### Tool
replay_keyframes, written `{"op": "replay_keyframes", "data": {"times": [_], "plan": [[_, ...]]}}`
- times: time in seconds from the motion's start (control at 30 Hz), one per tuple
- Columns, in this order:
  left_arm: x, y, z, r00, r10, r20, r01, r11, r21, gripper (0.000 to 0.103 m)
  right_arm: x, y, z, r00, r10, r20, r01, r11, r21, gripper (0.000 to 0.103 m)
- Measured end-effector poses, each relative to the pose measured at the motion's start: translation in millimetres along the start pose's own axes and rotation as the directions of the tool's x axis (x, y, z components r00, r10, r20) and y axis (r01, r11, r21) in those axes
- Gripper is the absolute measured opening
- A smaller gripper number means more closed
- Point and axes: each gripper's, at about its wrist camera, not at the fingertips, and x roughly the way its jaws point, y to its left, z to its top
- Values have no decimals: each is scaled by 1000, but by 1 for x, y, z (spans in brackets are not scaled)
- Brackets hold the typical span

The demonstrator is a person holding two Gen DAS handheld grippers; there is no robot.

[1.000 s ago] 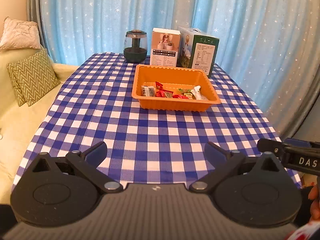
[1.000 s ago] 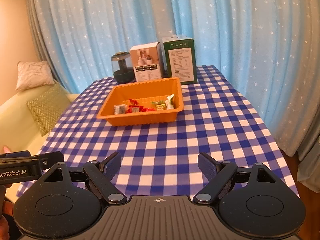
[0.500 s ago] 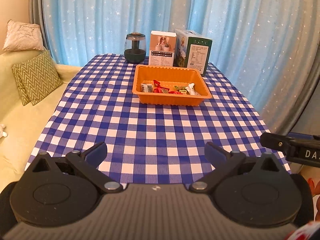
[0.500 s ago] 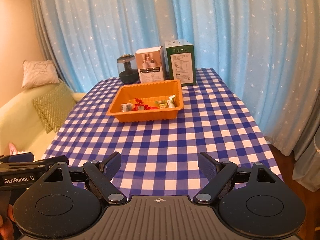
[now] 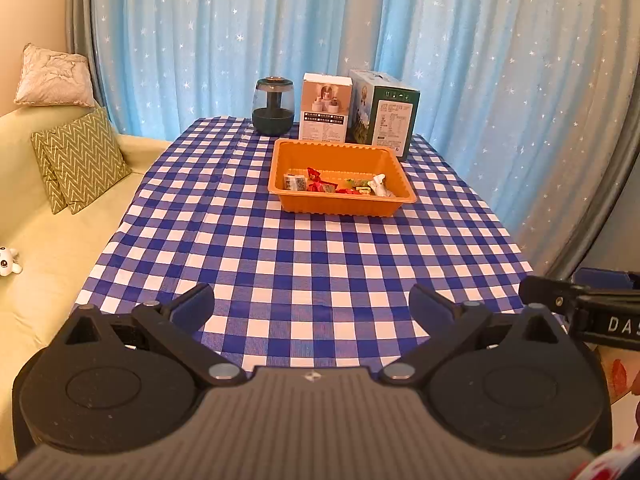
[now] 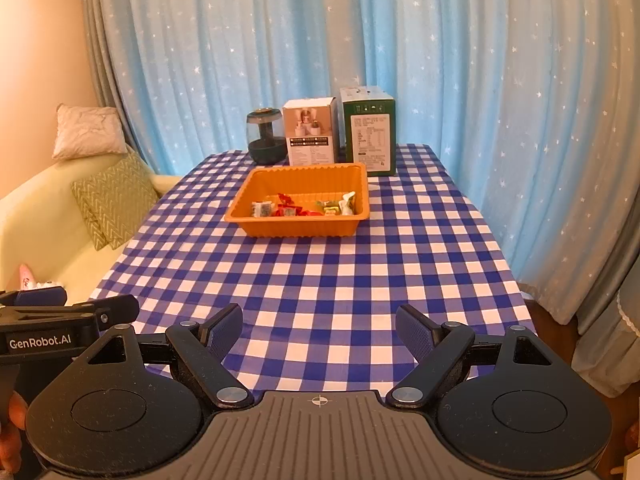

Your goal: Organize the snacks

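Both my grippers hang wide open and empty over the near edge of the checked tablecloth, the left gripper and the right gripper side by side, each glimpsed at the border of the other's view. Over the last second I have drawn both back and slightly up, so the orange tray now sits farther off, at the far middle of the table. The wrapped snacks lie gathered inside it (none is left on the cloth, as far as I can see). Behind it stand a dark jar, a white box and a green box. I judge the sorting done, or nearly so.
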Motion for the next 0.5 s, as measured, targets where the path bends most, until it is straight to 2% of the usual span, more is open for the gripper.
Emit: {"op": "replay_keyframes", "data": {"times": [0.5], "plan": [[-8, -1, 1, 1000, -1, 16, 1, 1000, -1, 103, -4, 2, -2, 1000, 0, 3, 0, 1000, 2, 83]]}}
